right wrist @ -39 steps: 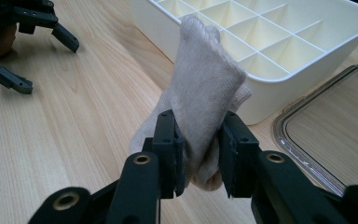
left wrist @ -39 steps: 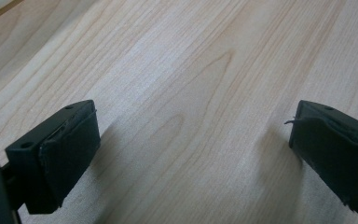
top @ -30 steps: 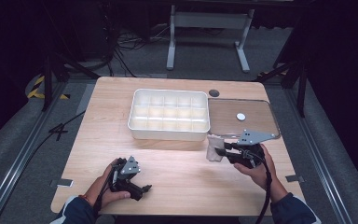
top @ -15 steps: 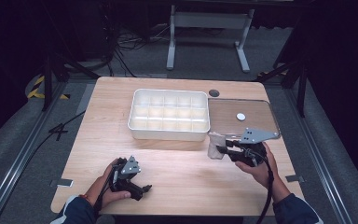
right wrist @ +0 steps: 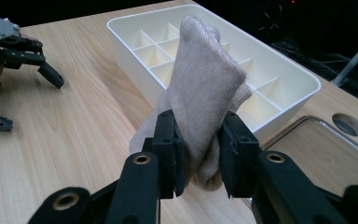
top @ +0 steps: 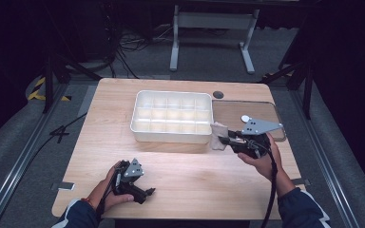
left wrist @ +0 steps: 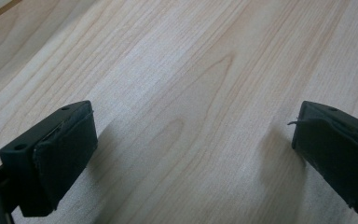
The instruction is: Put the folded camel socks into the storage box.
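A folded beige cloth (right wrist: pixel 205 93) stands up between the jaws of my right gripper (right wrist: pixel 199 154), which is shut on its lower part. In the high view this cloth (top: pixel 217 136) hangs just off the front right corner of the white compartment tray (top: pixel 171 135), with the right gripper (top: pixel 228 139) pointing left toward it. My left gripper (top: pixel 145 187) rests low on the wooden table near the front edge. It is open, its pads (left wrist: pixel 60 154) wide apart over bare wood (left wrist: pixel 182 93) with nothing between them.
The tray (right wrist: pixel 284 81) has several empty compartments. A clear flat lid (top: pixel 261 111) lies to its right with a small white disc (top: pixel 245 118) on it. A round cable hole (top: pixel 218 94) sits behind. Floor, cables and a stand lie beyond the table's far edge.
My right gripper has risen and moved a little away from the person, carrying the cloth closer to the tray's corner. The left gripper has stayed put.
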`<state>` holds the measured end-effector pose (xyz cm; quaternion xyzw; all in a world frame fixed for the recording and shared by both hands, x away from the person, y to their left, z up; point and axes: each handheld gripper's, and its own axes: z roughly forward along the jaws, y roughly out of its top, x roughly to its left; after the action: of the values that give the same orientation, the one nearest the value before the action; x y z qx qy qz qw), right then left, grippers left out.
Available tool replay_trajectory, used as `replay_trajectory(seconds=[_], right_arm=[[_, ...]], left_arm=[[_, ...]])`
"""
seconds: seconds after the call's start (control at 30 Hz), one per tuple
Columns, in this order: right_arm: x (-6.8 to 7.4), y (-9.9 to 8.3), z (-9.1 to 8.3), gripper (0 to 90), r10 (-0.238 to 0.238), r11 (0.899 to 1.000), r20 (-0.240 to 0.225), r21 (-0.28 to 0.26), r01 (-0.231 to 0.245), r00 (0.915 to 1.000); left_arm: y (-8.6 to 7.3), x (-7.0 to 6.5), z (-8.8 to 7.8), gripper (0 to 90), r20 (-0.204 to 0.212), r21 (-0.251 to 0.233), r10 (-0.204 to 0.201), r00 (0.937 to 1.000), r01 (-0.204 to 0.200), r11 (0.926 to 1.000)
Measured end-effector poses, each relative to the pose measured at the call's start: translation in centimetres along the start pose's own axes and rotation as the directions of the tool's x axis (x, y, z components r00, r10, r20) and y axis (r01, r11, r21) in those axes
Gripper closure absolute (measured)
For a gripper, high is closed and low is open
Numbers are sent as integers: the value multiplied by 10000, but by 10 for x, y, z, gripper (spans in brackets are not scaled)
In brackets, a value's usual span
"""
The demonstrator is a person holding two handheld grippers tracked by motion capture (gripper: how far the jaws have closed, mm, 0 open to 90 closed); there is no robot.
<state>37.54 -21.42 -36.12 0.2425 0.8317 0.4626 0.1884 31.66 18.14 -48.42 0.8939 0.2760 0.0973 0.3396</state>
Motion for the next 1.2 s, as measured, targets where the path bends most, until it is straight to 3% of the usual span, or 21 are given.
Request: replay_trajectory(seconds=[0.37, 1.2], right_arm=[[-8, 15, 5, 707, -8, 9997, 142, -257, 12, 9999], [-19, 26, 29, 707, -17, 10000, 588, -31, 19, 9983]], left_arm=[[0, 0, 0, 1, -13, -24, -20, 10000, 20, 10000], [0, 0, 0, 1, -10, -29, -49, 10000, 49, 10000]])
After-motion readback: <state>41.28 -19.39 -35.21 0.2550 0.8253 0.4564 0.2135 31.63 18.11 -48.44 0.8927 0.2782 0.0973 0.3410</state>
